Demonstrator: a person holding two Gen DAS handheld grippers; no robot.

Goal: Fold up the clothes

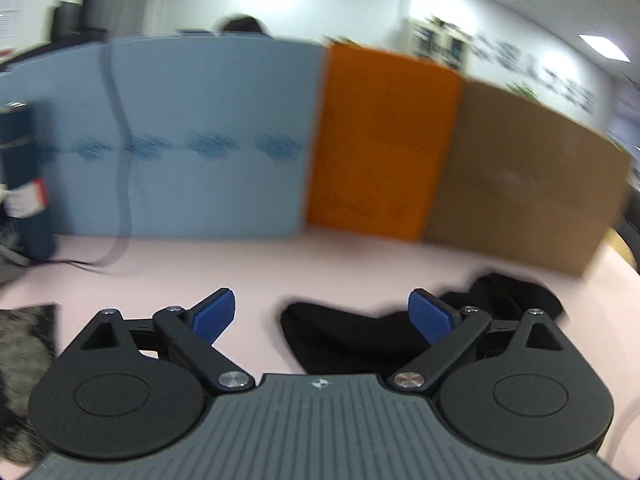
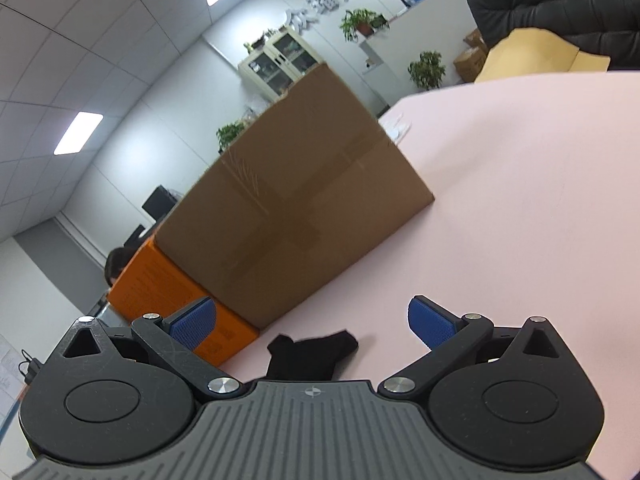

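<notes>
A black garment lies crumpled on the pink table, just ahead of my left gripper and toward its right finger. The left gripper is open and empty, its blue pads wide apart. In the right wrist view the same black garment shows low between the fingers, partly hidden by the gripper body. My right gripper is open and empty above the pink table. The left view is blurred.
A light blue panel, an orange box and a brown cardboard box stand along the table's far side. The cardboard box and orange box also show in the right view. A grey patterned cloth lies at the left.
</notes>
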